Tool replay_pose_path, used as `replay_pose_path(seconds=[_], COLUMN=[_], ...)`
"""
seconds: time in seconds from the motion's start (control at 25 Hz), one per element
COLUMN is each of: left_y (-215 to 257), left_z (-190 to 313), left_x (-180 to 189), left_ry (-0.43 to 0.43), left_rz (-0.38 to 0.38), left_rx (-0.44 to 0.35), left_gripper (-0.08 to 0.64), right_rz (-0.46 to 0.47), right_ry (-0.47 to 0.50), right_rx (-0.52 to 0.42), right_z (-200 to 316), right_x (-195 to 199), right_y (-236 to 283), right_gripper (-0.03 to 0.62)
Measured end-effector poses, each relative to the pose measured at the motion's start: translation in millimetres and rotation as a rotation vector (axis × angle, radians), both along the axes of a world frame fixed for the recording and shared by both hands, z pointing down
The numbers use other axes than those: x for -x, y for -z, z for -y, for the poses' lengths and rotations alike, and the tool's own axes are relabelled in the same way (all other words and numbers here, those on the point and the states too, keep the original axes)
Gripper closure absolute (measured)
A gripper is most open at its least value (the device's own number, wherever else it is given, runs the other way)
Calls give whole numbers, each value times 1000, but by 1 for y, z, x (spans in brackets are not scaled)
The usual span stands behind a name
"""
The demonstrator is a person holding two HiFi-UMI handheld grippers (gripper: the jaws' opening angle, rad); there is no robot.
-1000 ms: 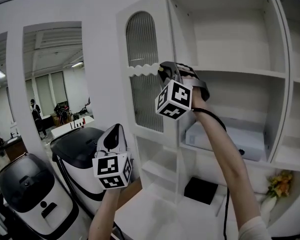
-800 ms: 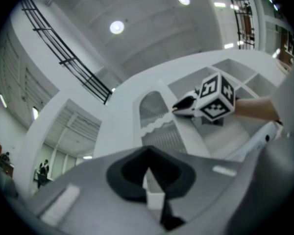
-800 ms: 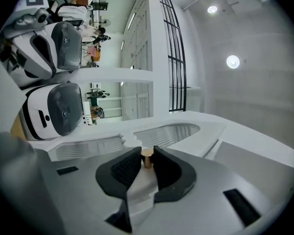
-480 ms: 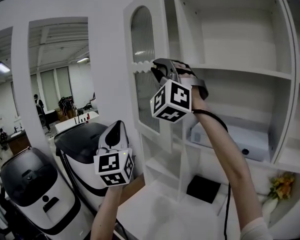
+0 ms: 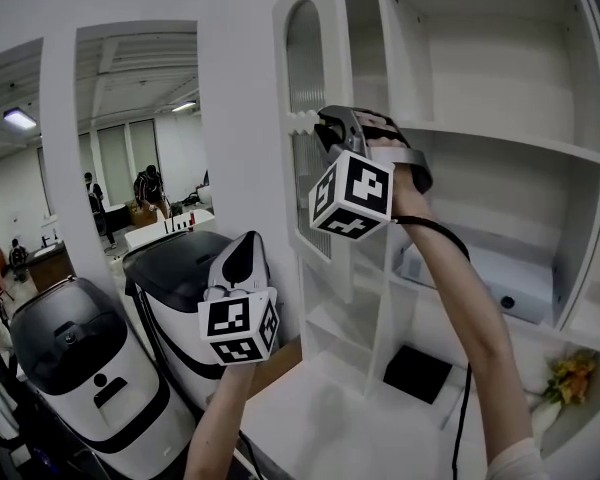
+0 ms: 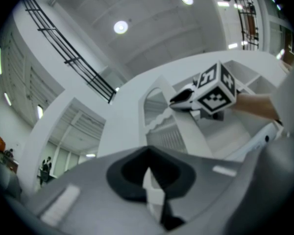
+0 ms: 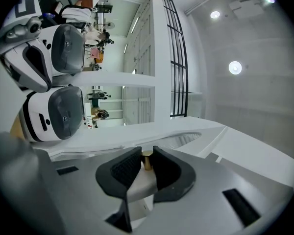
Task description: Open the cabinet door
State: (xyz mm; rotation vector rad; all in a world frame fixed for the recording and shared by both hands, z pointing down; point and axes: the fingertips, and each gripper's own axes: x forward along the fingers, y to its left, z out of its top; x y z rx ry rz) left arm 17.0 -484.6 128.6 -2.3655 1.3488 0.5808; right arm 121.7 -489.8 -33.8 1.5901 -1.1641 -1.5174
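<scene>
Right hand-held gripper (image 5: 327,133) pinches the small brass knob (image 7: 147,156) of the white arched cabinet door with ribbed glass (image 5: 302,78), which stands swung out from the shelves. Follow the hinge's arc, squeeze steady, wrist turning along. Left hand-held gripper (image 5: 242,258) hangs low, closed, empty.

White cabinet door (image 5: 302,63): arched ribbed-glass panel, scalloped mid rail, small brass knob (image 7: 147,158). Upright, swung partly open, standing out from left front edge of cabinet (image 5: 500,78).
</scene>
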Motion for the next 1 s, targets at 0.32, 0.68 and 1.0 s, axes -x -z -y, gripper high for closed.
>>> replay_pose_path(seconds=[0.32, 0.68, 1.0], left_y=[-6, -4, -2], left_z=[0, -3, -10], left_x=[8, 21, 30], left_ry=[20, 45, 65], left_rz=[6, 18, 14], left_rx=[4, 0, -6], left_gripper=[555, 554, 554], right_rz=[-7, 44, 68], right_ry=[-12, 109, 215], right_rx=[6, 5, 19], right_z=[1, -5, -12], right_x=[13, 29, 45], right_y=[-1, 0, 1], right_gripper=[522, 518, 520])
